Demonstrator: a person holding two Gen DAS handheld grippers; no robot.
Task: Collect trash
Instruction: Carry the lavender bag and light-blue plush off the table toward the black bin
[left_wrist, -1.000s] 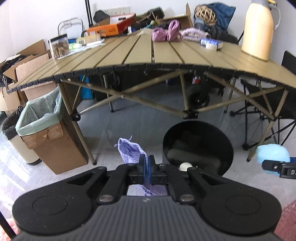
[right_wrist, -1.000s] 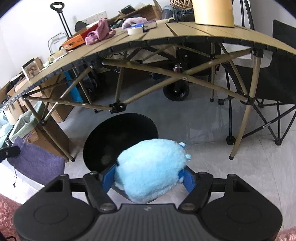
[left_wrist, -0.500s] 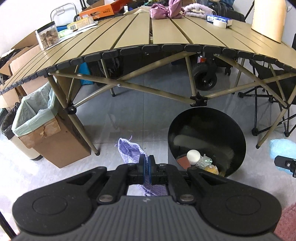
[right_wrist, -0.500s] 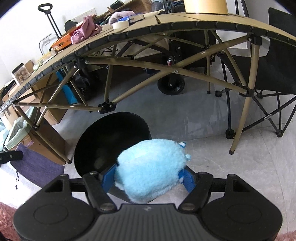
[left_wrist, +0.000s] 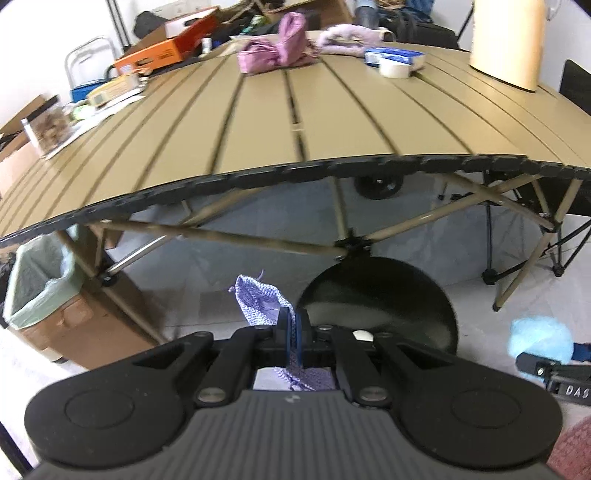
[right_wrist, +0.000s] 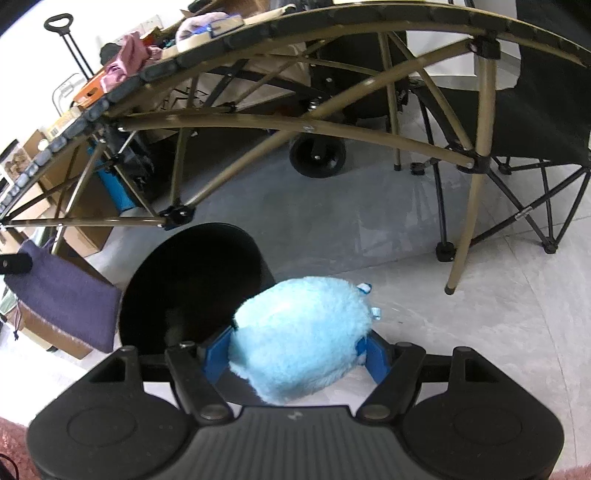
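Note:
My left gripper (left_wrist: 293, 325) is shut on a purple knitted cloth (left_wrist: 258, 301), which hangs from the fingers above the floor; the cloth also shows in the right wrist view (right_wrist: 62, 295). My right gripper (right_wrist: 295, 350) is shut on a fluffy light-blue plush (right_wrist: 303, 332), held just right of a round black trash bin (right_wrist: 192, 280). The plush (left_wrist: 539, 338) and the bin (left_wrist: 376, 299) also show in the left wrist view, with a white ball and other trash inside the bin. The bin stands on the floor at the table's front edge.
A tan slatted folding table (left_wrist: 295, 110) stands ahead, with a pink cloth (left_wrist: 277, 55), tape roll (left_wrist: 395, 68), boxes and a cream jug (left_wrist: 506, 40) on it. A cardboard box lined with a green bag (left_wrist: 40, 295) is at left. A black folding chair (right_wrist: 535, 110) is at right.
Both grippers have risen and moved closer to the table; the left view now looks over the tabletop. Both grips are unchanged.

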